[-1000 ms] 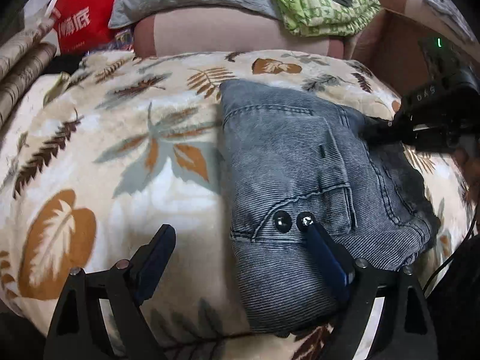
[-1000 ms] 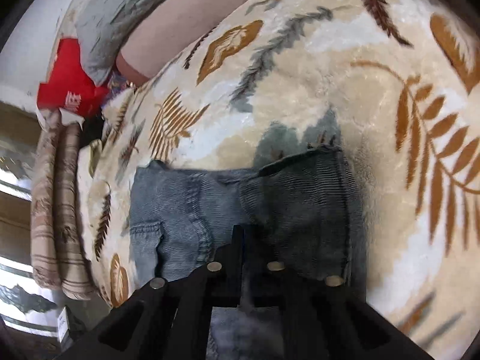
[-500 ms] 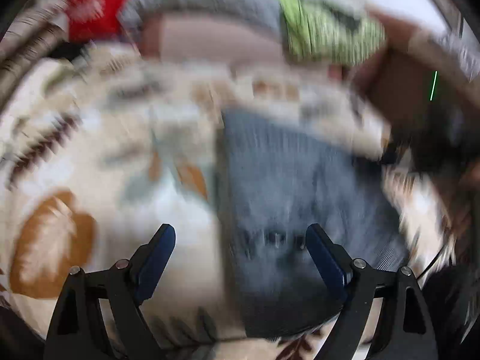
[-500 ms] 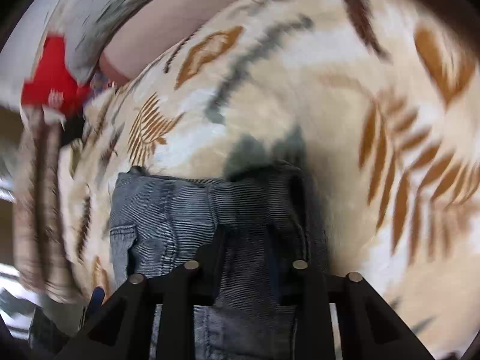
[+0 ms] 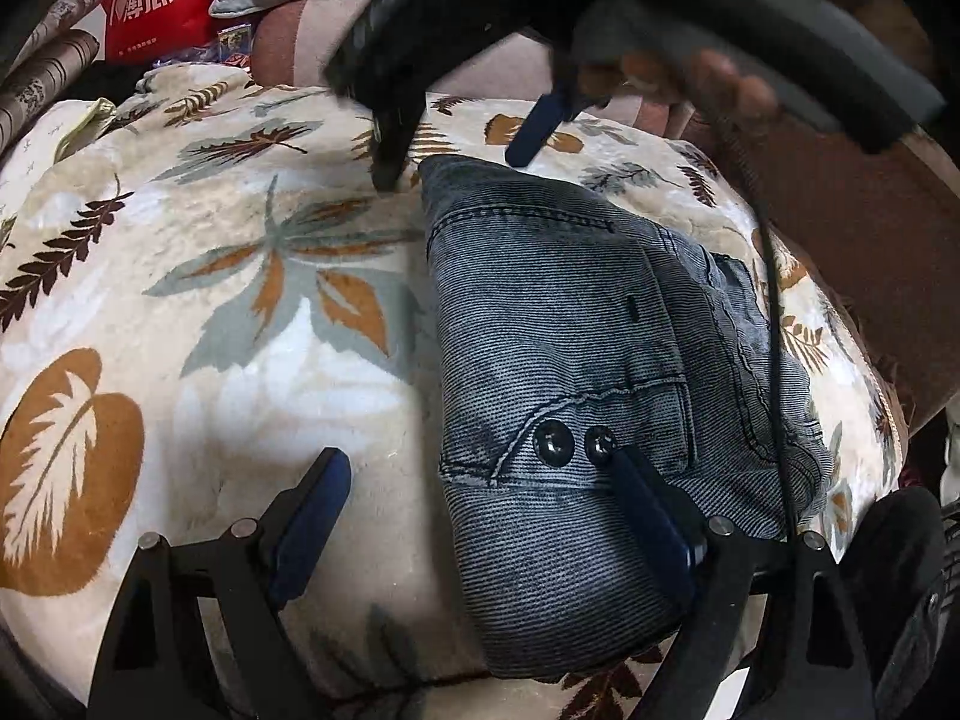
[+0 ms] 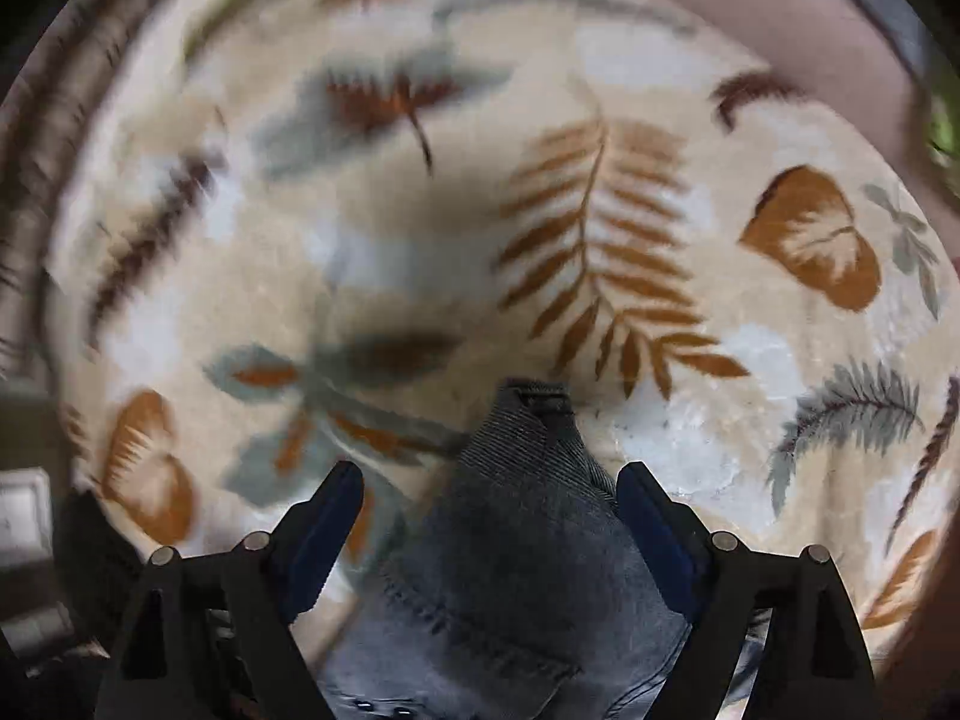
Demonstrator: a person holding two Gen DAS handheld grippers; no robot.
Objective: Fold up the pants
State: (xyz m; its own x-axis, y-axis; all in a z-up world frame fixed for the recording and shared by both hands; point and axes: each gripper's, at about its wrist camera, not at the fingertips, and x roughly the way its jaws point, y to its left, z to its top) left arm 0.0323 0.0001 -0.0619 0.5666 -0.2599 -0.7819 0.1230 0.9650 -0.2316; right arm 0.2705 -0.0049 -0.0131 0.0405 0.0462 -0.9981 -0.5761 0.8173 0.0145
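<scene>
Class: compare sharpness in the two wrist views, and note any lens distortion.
Left wrist view: folded jeans crisp, right gripper above them motion-blurred. Right wrist view: leaf-print blanket smeared, worst at left. Both: fisheye bulge, dark corners.

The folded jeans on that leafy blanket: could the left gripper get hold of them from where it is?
Probably yes. The left gripper is open, one finger already lying on the jeans near the two snaps, the other over the blanket. Nothing lies between.

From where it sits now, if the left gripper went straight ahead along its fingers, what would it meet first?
Probably the leaf-print blanket, just beside the folded pants. The left gripper is open, its right finger over the denim; depth is unclear.
</scene>
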